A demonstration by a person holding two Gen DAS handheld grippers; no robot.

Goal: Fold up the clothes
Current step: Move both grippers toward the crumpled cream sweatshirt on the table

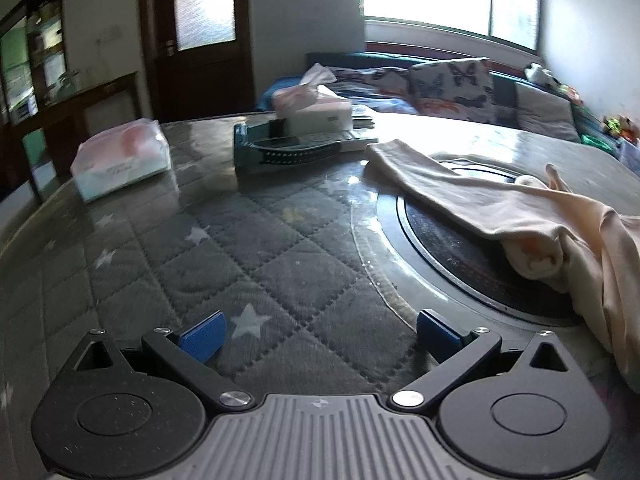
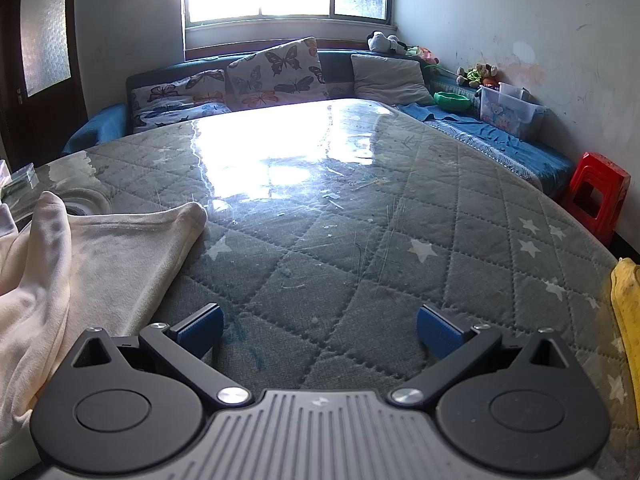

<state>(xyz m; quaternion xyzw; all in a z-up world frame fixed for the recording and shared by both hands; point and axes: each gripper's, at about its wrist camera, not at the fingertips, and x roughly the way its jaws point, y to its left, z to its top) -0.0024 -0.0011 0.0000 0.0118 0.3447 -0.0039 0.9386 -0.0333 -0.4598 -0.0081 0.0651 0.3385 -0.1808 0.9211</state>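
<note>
A cream garment lies crumpled on the right of the quilted grey table cover, one sleeve stretched back over a round dark inset. My left gripper is open just above the cover, left of the garment, with nothing between its blue pads. In the right wrist view the same cream garment spreads along the left side. My right gripper is open over bare quilted cover, its left fingertip close to the cloth's edge; whether it touches is unclear.
A tissue pack sits far left, a dark tray of small items and a tissue box at the back. A yellow cloth lies at the table's right edge. A sofa with butterfly cushions and a red stool stand beyond.
</note>
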